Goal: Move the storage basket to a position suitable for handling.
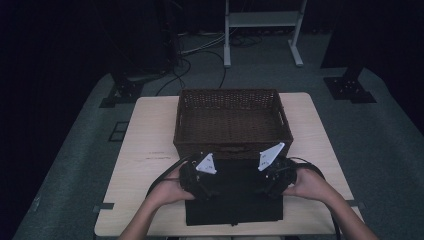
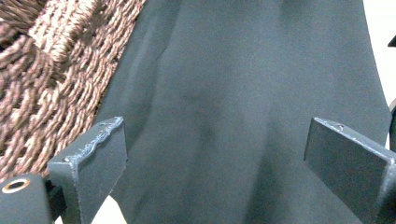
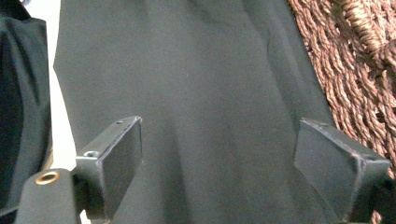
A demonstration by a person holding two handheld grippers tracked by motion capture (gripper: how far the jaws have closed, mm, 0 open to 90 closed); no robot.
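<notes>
One pale wooden table (image 1: 145, 150) takes up the middle of the dim room, standing on grey carpet (image 1: 75, 165), with a white metal frame (image 1: 262, 20) and loose cables (image 1: 200, 55) on the floor beyond its far edge. On the far half of the tabletop sits a brown woven basket (image 1: 231, 102), rectangular, open at the top, nothing visible inside it. Right in front of the basket, touching its near wall, lies a flat dark cloth (image 1: 235, 205) folded into a rough rectangle that reaches almost to the near edge of the table. A person's forearms come in from below, and each hand holds a gripper over the far part of that cloth, close to the basket. The left gripper (image 1: 200, 175) hovers over the cloth's left portion and the right gripper (image 1: 275, 172) over its right portion, each topped by a light three-cornered plate. From the left gripper view, its two black jaws stand wide apart with the cloth (image 2: 243, 107) spread beneath and between them and the wicker wall (image 2: 51, 79) alongside. From the right gripper view, the jaws are likewise spread wide, nothing pinched between them, the cloth (image 3: 196, 88) lying below and the basket weave (image 3: 355, 79) at the edge. Whether the jaw tips touch the fabric, I cannot tell.
</notes>
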